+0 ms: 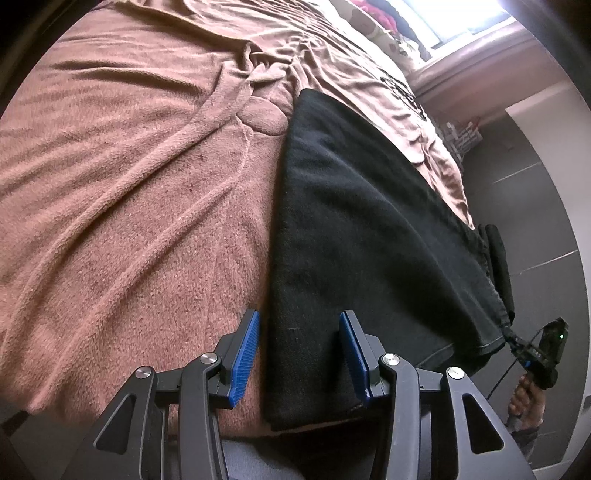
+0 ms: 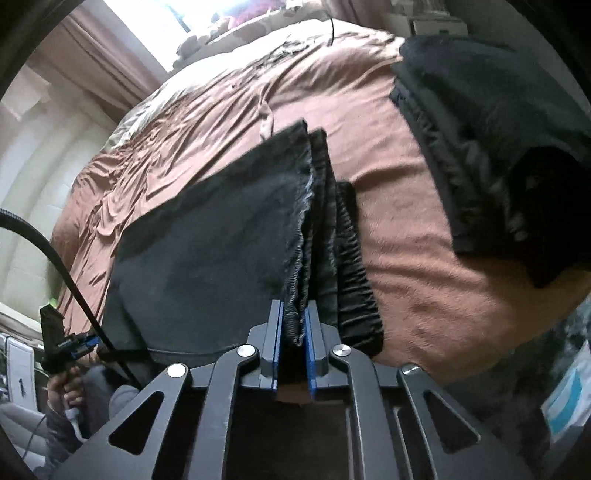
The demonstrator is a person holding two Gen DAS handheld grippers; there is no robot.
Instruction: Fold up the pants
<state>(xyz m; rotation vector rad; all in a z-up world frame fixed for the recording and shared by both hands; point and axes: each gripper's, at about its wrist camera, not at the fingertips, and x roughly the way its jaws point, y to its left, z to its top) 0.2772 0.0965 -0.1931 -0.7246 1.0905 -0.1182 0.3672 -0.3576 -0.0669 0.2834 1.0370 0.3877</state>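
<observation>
The black pants [image 1: 369, 229] lie folded in a long strip on the brown blanket [image 1: 129, 184]. My left gripper [image 1: 299, 315] stands open over their near corner. The cloth lies between the blue pads [image 1: 245, 354], which do not press on it. In the right wrist view my right gripper [image 2: 294, 306] is shut on the ribbed edge of the pants [image 2: 207, 236], and the bunched cloth stands up between its pads. That gripper [image 1: 511, 332] also shows at the strip's other corner in the left wrist view, held by a hand.
A stack of dark folded clothes [image 2: 480, 147] sits on the bed to the right of the pants. The bed's edge drops to grey floor tiles [image 1: 535, 221]. A black cable [image 2: 62, 266] hangs at the left. A window [image 2: 155, 22] and curtain lie beyond the bed.
</observation>
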